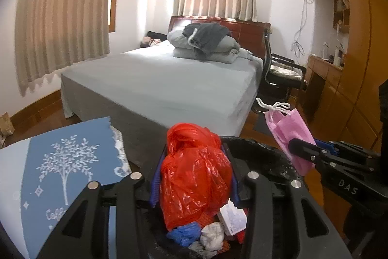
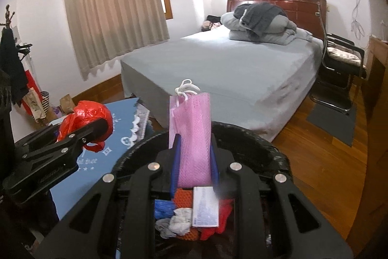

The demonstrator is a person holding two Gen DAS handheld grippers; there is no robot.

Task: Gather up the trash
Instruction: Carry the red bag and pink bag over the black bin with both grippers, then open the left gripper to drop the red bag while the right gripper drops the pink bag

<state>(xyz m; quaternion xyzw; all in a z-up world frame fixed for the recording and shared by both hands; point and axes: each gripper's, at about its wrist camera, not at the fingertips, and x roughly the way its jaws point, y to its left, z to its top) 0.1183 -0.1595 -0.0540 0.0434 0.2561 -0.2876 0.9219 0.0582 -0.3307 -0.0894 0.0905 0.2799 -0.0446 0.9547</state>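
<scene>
My left gripper [image 1: 194,174] is shut on a crumpled red plastic bag [image 1: 194,169] and holds it over a black trash bin [image 1: 262,149]. My right gripper [image 2: 194,157] is shut on a pink mesh bag with white cord handles [image 2: 192,135], also above the bin [image 2: 254,145]. The bin holds a white paper box [image 2: 205,206], blue plastic, grey wads and red-orange scraps. The pink bag [image 1: 288,130] and right gripper [image 1: 308,152] show at the right of the left wrist view. The red bag [image 2: 84,120] and left gripper [image 2: 80,135] show at the left of the right wrist view.
A table with a blue tree-print cloth [image 1: 68,157] stands left of the bin. A grey bed [image 1: 169,81] with folded bedding lies ahead. A black chair [image 2: 339,64] and wooden cabinets [image 1: 344,52] are on the right. Bags sit by the left wall [image 2: 36,101].
</scene>
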